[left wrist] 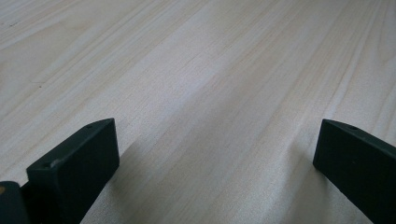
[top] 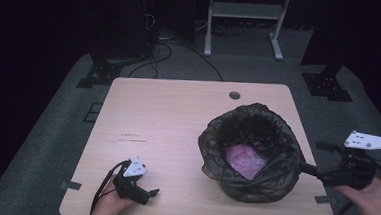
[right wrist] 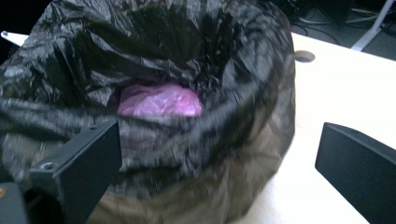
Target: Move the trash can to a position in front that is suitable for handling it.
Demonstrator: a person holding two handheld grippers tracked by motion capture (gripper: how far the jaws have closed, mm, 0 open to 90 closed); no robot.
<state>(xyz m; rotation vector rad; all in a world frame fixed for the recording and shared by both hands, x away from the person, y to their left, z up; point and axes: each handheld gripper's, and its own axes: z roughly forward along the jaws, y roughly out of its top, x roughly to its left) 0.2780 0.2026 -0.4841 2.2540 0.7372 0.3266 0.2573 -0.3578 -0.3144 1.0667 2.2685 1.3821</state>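
Observation:
A black bag (top: 227, 121) stands open-mouthed on the right half of the pale wooden table (top: 168, 111), with a crumpled pink plastic piece (top: 245, 160) lying inside. My right gripper (top: 313, 156) is open at the bag's right side, one jaw close to its rim. The right gripper view looks between open jaws (right wrist: 219, 130) at the bag (right wrist: 210, 42) and the pink plastic (right wrist: 161, 99); nothing is held. My left gripper (top: 143, 180) rests low near the table's front left, open. Its jaws (left wrist: 218, 128) stand wide apart over bare wood (left wrist: 210, 56).
A round cable hole (top: 235, 95) sits in the table's far edge, also visible behind the bag (right wrist: 304, 56). Faint marks (top: 131, 136) lie left of centre. Beyond the table are a white frame (top: 244, 10), floor cables and two black stand bases (top: 98, 74) (top: 327, 83).

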